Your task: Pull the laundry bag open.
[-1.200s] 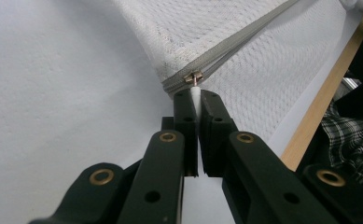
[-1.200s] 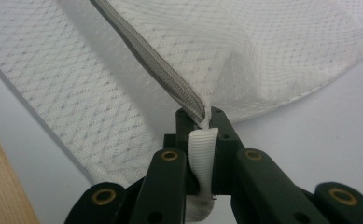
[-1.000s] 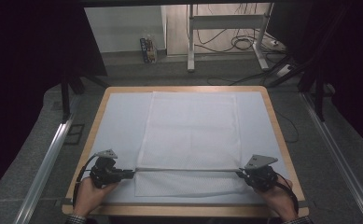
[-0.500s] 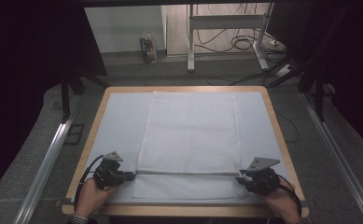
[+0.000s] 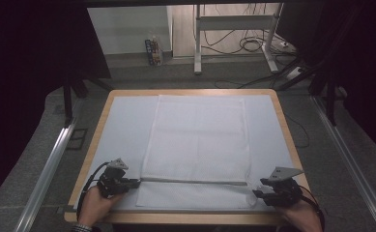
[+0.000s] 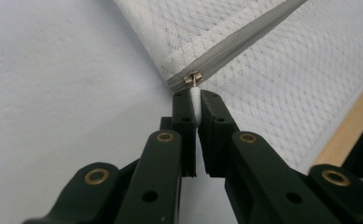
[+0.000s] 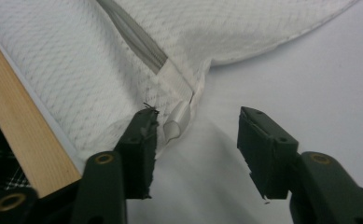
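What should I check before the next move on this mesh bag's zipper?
1. Left gripper shut on the zipper pull: ok.
2. Slider at the left end of the zipper: ok.
3. Right gripper off the end tab, its jaws having just been opening: ok.
4. Mesh bag lying flat on the table: ok.
5. Zipper fully closed along its length: cannot tell.

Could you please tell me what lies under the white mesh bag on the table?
The mesh bag lies flat on a pale cover sheet, which spreads over the wooden table. What is inside the zipped bag cannot be seen.
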